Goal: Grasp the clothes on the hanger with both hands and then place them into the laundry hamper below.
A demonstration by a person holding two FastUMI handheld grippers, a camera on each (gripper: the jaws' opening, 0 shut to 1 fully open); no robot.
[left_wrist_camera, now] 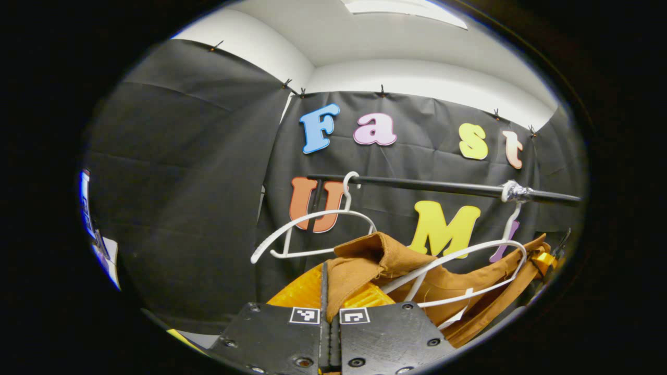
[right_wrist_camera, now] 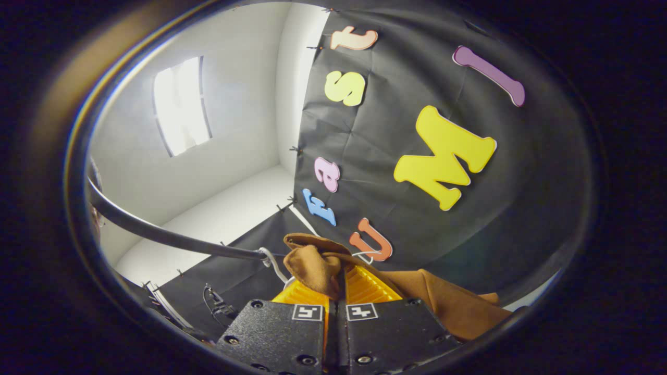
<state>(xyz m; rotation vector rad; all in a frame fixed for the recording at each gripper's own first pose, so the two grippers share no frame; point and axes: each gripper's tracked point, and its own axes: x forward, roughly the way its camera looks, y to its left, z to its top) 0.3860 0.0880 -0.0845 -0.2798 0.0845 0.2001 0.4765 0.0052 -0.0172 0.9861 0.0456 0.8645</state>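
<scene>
1. Here, the left gripper [left_wrist_camera: 329, 291] has its two yellow fingers [left_wrist_camera: 299, 291] pressed tight together, with a fold of the brown clothes [left_wrist_camera: 365, 260] pinched between them.
2. In the left gripper view, the brown clothes stretch away to the right, just under a black rail [left_wrist_camera: 443, 186].
3. A white hanger [left_wrist_camera: 469, 273] lies against the clothes, and its hook goes up to the rail.
4. Another white hanger [left_wrist_camera: 312, 232] hangs bare on the rail, more to the left.
5. At the far right end of the clothes there is a bit of another yellow gripper, too small to tell more about.
6. The right gripper [right_wrist_camera: 338, 286] is closed too, and its yellow fingers [right_wrist_camera: 365, 286] squeeze a bunched bit of the same brown clothes [right_wrist_camera: 312, 265].
7. In the right gripper view, the cloth runs off low to the right.
8. The black rail [right_wrist_camera: 156, 233] curves in from the left of this view and ends near the cloth.
9. The room has a white ceiling [left_wrist_camera: 396, 41] and white upper walls [right_wrist_camera: 234, 104].
10. A bright light panel [right_wrist_camera: 180, 107] shines on the ceiling.
11. Black cloth [left_wrist_camera: 198, 182] covers the booth walls and is clipped along the top.
</scene>
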